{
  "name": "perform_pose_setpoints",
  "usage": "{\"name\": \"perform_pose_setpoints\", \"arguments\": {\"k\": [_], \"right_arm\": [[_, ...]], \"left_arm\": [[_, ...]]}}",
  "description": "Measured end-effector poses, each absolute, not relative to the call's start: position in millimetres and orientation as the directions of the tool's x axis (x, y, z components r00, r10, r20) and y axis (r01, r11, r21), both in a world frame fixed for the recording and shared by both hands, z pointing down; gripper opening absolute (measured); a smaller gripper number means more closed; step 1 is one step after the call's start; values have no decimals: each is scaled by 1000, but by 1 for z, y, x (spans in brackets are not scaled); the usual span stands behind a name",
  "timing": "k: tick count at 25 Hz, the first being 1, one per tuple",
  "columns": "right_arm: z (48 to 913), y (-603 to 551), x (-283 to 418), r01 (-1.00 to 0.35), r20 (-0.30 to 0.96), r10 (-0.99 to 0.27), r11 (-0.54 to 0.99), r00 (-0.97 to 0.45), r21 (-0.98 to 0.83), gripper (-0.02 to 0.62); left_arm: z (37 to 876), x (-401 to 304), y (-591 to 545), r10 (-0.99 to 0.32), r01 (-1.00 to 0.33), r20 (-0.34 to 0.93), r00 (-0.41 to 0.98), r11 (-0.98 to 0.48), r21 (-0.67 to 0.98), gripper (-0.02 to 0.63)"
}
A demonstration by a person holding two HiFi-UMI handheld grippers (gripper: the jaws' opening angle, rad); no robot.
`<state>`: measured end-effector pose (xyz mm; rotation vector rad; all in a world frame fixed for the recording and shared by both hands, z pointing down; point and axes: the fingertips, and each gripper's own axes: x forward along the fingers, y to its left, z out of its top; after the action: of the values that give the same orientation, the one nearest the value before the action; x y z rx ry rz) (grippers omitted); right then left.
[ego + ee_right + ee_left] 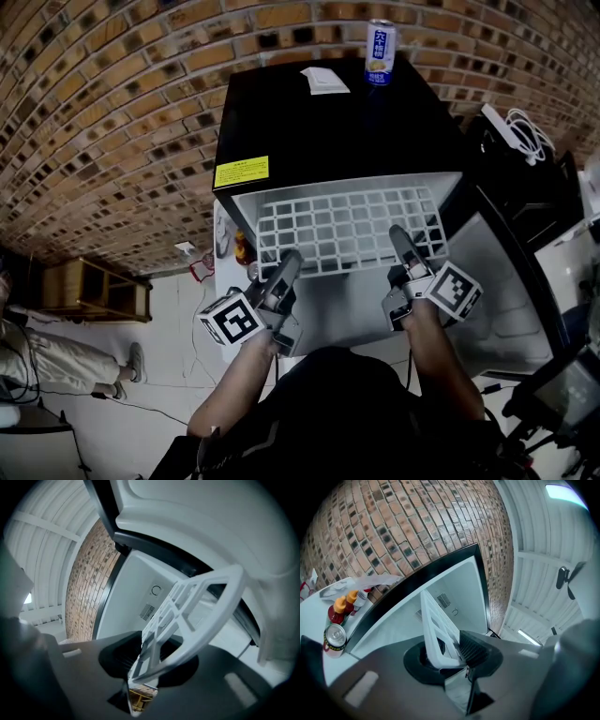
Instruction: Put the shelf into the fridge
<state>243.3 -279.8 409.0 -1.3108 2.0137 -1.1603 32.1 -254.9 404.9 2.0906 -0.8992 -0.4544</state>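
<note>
The white grid shelf [347, 225] lies flat and level in the mouth of the open black fridge [309, 131]. Its far part is inside the white compartment and its near edge juts out toward the person. The left gripper [286, 262] is clamped on the near edge toward the shelf's left corner, and the right gripper [401, 239] is clamped on the same edge toward the right corner. Both point level into the fridge.

In the left gripper view the shelf [438, 630] is seen edge-on. Its rim is pinched between the ribbed pads of the left gripper [445, 653], with the fridge's white interior behind it. In the right gripper view the shelf [187, 616] runs from the jaws of the right gripper [145, 663] up to the right, its corner gripped between them.

The fridge door [497, 281] stands open at the right. A drink can [380, 52] and a white card [324, 80] sit on the fridge's top. Beside the fridge, sauce bottles [340, 609] and a tin [335, 637] stand on a white surface [314, 620].
</note>
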Motion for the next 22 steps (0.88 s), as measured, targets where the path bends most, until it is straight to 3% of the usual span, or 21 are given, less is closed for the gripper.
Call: {"name": "perform_pose_setpoints", "arguments": {"k": [14, 22], "right_arm": [[405, -316, 239, -510, 24, -900, 226, -436, -830, 117], [406, -326, 240, -526, 32, -908, 213, -418, -824, 120]], "left_arm": [[402, 25, -289, -794, -508, -19, 608, -407, 759, 97], [404, 27, -300, -800, -474, -67, 596, -418, 775, 100]]}}
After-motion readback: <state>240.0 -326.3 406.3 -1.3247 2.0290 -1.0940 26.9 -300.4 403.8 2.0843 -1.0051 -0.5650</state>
